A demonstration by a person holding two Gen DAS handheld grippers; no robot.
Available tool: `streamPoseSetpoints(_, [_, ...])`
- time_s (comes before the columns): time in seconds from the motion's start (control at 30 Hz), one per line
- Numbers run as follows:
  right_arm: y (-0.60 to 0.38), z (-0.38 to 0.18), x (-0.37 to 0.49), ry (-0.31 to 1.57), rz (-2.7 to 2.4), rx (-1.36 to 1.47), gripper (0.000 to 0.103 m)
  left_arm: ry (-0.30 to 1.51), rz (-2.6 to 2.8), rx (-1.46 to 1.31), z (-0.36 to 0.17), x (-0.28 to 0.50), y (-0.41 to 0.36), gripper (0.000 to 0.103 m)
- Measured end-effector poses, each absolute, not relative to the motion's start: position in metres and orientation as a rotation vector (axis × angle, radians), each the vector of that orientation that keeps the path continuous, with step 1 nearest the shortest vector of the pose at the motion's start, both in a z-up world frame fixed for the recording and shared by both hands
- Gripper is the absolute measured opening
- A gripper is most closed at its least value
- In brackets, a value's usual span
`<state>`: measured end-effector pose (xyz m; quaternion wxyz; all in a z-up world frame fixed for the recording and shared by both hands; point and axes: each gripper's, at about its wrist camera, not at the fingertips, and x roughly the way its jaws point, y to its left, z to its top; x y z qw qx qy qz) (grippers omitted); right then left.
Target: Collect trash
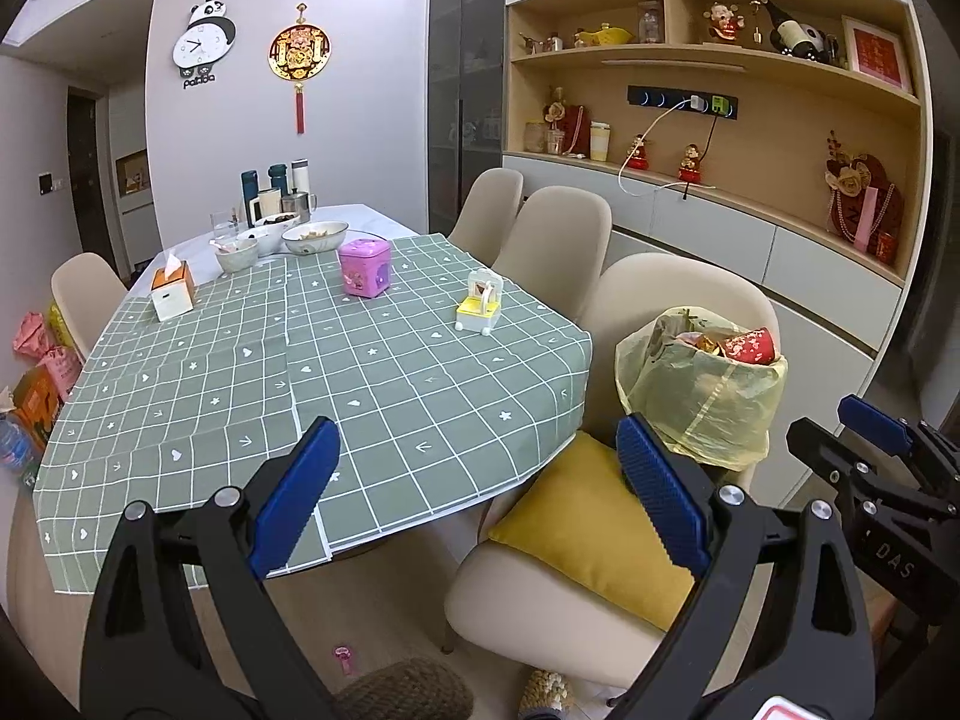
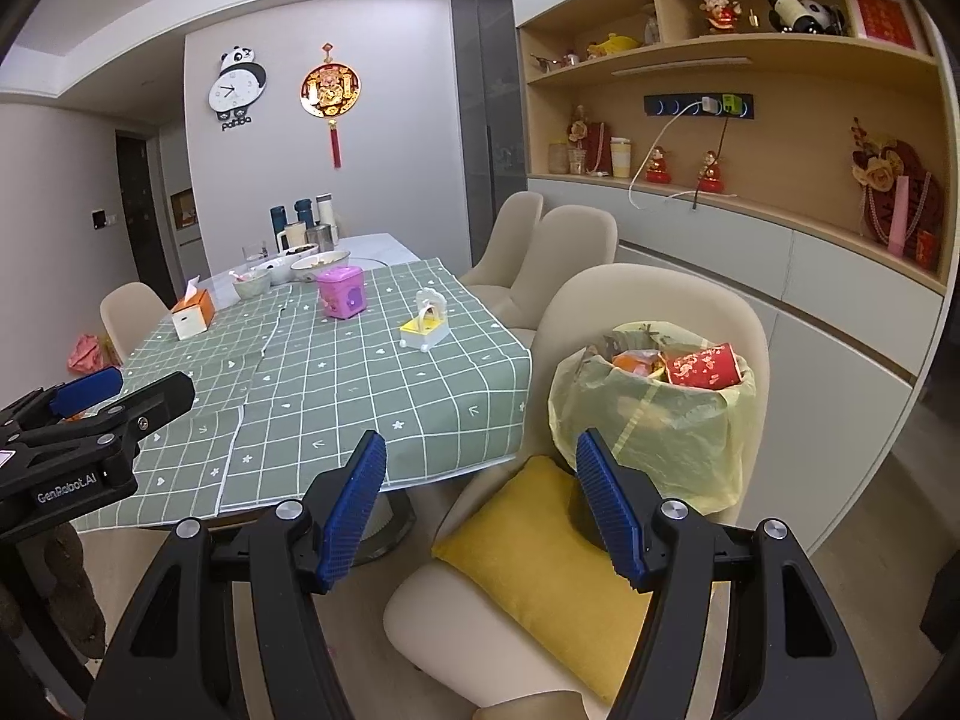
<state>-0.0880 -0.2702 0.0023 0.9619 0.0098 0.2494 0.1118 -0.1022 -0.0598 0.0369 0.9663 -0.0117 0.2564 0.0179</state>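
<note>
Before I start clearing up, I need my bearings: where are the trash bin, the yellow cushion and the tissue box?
trash bin (image 2: 678, 438), right wrist view, bag-covered side.
yellow cushion (image 2: 528, 564), right wrist view, top face.
tissue box (image 1: 173, 291), left wrist view, front face.

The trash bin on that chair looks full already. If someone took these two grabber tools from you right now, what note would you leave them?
Left gripper: open, empty, held over the near table edge.
Right gripper: open, empty, held over the yellow cushion.
Trash bin: stands on the beige chair behind the cushion, lined with a yellow bag and filled to the rim, a red paper cup on top.
Done: trash is already in the bin.
Left: I see no loose trash on the green tablecloth, only a tissue box, a pink box and a small toy. Check the bowls at the far end.
</note>
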Motion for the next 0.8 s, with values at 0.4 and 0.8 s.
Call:
streamPoseSetpoints(0.4, [-0.2691, 0.0003, -0.0887, 0.500, 0.211, 0.029, 0.062, 0.525, 0.017, -0.027, 0.0353, -0.0984, -0.0589, 0.089])
streamPoseSetpoints(0.8, [-0.2681, 0.0006, -0.0877, 0.504, 0.213, 0.029, 0.062, 0.529, 0.014, -0.039, 0.0341, -0.0991, -0.0582, 0.089])
